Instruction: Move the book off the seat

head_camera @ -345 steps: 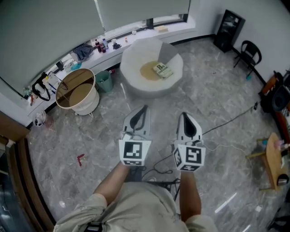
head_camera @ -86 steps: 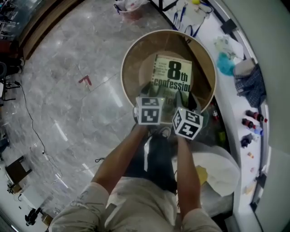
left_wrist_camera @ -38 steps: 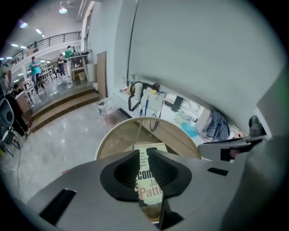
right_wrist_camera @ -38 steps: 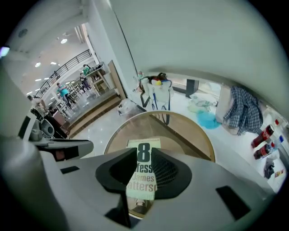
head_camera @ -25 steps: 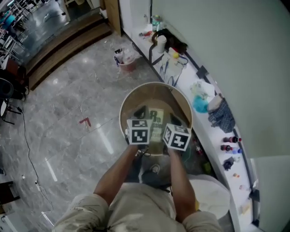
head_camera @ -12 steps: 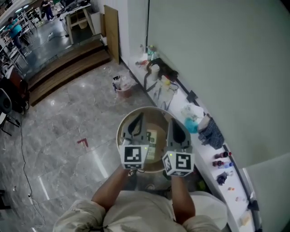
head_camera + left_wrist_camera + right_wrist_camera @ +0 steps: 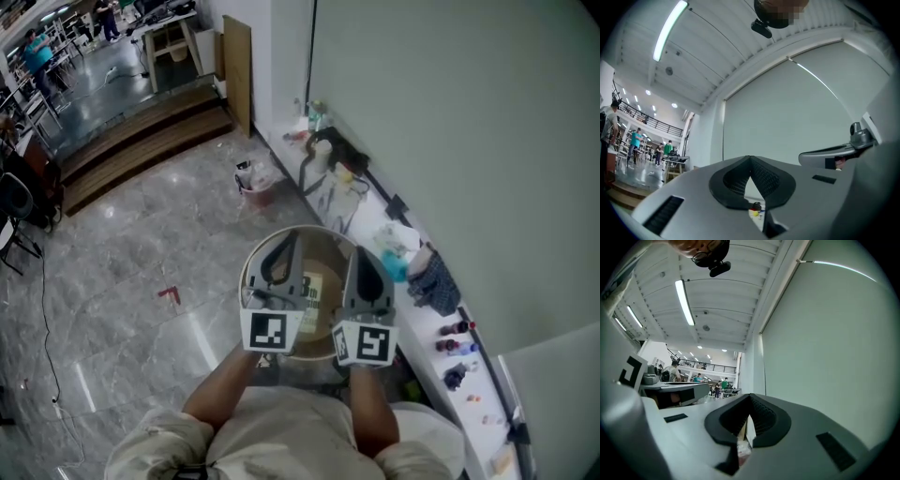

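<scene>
The book (image 7: 317,286), pale green with dark print, lies flat inside a round cream basket (image 7: 248,278) on the floor, partly hidden behind my grippers. My left gripper (image 7: 289,238) and right gripper (image 7: 362,253) hang side by side above the basket, both shut and empty, tips pointing away from me. The left gripper view shows its jaws (image 7: 750,162) pressed together against a plain wall. In the right gripper view the jaws (image 7: 749,400) also meet with nothing between them. The seat is not visible.
A white ledge (image 7: 375,225) along the wall carries cables, cloths and small bottles. A small bin (image 7: 255,184) stands on the marble floor beyond the basket. Wooden steps (image 7: 131,141) lie at the far left, and a red mark (image 7: 169,293) is on the floor.
Both grippers have risen from inside the basket and now tilt upward. The book stays in the basket. The view has pulled back, so the basket looks smaller.
</scene>
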Tool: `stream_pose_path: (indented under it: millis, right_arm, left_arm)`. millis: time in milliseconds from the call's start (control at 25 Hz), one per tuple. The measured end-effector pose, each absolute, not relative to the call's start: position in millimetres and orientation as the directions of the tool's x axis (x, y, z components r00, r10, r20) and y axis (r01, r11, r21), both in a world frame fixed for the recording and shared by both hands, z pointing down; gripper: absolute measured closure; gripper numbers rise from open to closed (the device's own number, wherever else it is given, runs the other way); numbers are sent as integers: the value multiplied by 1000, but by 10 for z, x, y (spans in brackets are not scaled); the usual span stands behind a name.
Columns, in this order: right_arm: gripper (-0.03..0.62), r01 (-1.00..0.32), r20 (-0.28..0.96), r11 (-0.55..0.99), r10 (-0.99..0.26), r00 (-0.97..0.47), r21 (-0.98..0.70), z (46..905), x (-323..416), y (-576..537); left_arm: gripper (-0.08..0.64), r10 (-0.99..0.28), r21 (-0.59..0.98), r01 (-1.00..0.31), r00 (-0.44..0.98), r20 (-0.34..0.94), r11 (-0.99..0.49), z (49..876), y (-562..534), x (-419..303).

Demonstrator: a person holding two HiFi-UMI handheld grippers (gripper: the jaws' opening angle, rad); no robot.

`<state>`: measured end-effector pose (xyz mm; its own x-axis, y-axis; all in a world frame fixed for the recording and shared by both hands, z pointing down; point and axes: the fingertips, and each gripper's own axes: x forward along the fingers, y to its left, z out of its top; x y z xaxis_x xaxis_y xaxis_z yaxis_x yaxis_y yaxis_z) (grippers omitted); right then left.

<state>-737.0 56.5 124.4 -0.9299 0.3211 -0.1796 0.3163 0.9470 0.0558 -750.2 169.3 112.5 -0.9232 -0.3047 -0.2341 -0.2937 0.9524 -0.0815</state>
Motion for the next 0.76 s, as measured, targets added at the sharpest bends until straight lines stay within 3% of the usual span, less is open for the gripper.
stream_pose_path:
  millis: [760]
  right_arm:
    - [589,283,-253,957,291,-923,67,1138,-7412,515]
  left_arm:
    - [557,-289,-97,-274,-930,-226,957,1162,1735,-7533]
